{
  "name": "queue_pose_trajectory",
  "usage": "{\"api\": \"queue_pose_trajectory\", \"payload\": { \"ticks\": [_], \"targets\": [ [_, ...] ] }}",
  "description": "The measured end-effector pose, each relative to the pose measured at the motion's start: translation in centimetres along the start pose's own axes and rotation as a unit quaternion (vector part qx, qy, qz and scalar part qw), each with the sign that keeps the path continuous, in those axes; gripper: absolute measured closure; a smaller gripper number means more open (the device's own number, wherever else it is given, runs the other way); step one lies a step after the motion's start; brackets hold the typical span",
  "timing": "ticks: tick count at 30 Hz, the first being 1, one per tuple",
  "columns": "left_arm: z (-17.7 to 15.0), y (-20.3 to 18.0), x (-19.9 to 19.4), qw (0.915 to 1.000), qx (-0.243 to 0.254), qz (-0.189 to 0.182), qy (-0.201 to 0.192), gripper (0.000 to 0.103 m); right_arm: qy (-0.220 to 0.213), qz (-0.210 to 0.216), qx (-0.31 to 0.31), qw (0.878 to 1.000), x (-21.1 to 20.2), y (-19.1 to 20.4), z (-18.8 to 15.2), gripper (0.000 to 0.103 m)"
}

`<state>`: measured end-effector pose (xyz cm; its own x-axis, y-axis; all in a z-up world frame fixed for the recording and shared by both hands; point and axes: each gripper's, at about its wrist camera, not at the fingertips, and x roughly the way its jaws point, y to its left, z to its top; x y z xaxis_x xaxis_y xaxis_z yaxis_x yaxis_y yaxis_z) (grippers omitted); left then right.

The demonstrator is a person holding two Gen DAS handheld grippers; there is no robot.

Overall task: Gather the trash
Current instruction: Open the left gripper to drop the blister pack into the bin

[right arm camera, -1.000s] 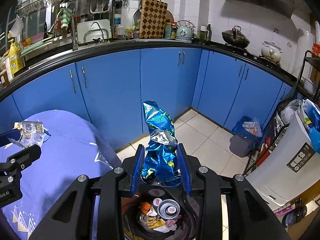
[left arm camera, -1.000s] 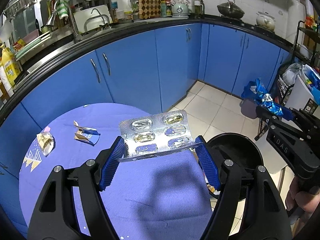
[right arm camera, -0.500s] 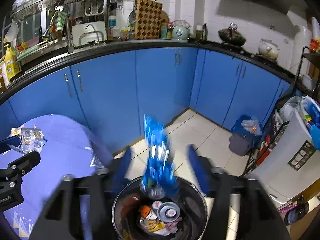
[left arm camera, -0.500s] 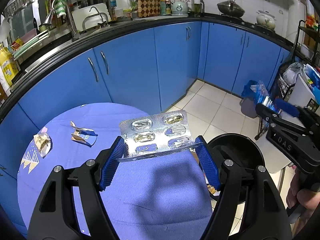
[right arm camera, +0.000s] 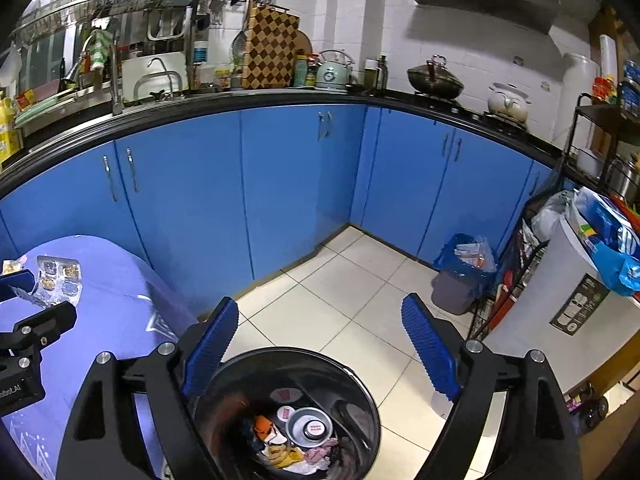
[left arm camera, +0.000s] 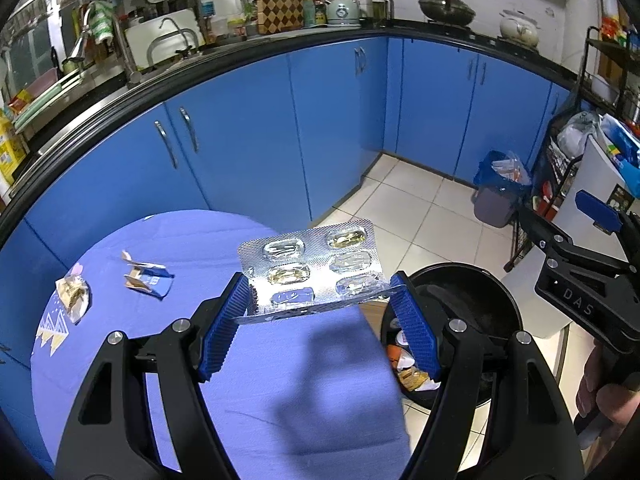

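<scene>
Right gripper [right arm camera: 320, 348] over the black bin [right arm camera: 224, 376], jaws opening, nothing between them. Left gripper [left arm camera: 320, 320] clamps the blister pack [left arm camera: 312, 268], not yet binned. Two wrappers [left arm camera: 146, 276] [left arm camera: 74, 298] left on the purple counter [left arm camera: 280, 380].

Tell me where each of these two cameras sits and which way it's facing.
Left wrist: on the left tongs, looking down over the purple table; they grip a blister pack; a hand shows at right.
Right wrist: on the right tongs, jaws opening, empty, above the black bin.
Shared: blue cabinets, bin, table, blister pack.
</scene>
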<state>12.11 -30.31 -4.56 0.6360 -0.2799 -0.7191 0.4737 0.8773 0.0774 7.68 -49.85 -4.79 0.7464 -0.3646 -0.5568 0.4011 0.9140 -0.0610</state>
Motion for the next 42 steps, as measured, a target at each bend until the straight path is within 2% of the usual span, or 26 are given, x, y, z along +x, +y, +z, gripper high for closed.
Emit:
{"api": "queue_pose_trajectory", "payload": {
  "ticks": [15,24,27,29,31,37,42],
  "targets": [
    [1.3,-6.5,1.1,0.9983,0.042,-0.040,0.004,0.031,-0.002,-0.039,0.031,0.999,-1.4,-6.2,-1.1,0.021],
    [1.8,-9.7,1.2,0.9965,0.068,-0.049,0.002,0.030,-0.001,-0.044,0.067,0.997,-1.7,-9.3,-1.8,0.021],
    [2.0,-10.1,1.2,0.9964,0.067,-0.052,0.003,0.025,0.002,-0.042,0.069,0.997,-1.6,-9.4,-2.1,0.021],
    [2.0,-10.4,1.2,0.9962,0.068,-0.054,0.003,0.012,0.004,-0.041,0.070,0.997,-1.6,-9.5,-2.3,0.021],
    [1.9,-10.4,0.9,0.9963,0.066,-0.055,0.000,0.005,0.006,-0.037,0.073,0.997,-1.6,-9.5,-2.5,0.021],
    [1.7,-9.6,0.7,0.9971,0.054,-0.052,0.008,0.004,0.010,-0.024,0.083,0.996,-2.0,-9.5,-2.4,0.021],
    [1.3,-8.0,-0.1,0.9981,0.040,-0.047,0.007,0.004,0.004,-0.014,0.072,0.997,-2.8,-7.7,-1.9,0.021]
  ]
}}
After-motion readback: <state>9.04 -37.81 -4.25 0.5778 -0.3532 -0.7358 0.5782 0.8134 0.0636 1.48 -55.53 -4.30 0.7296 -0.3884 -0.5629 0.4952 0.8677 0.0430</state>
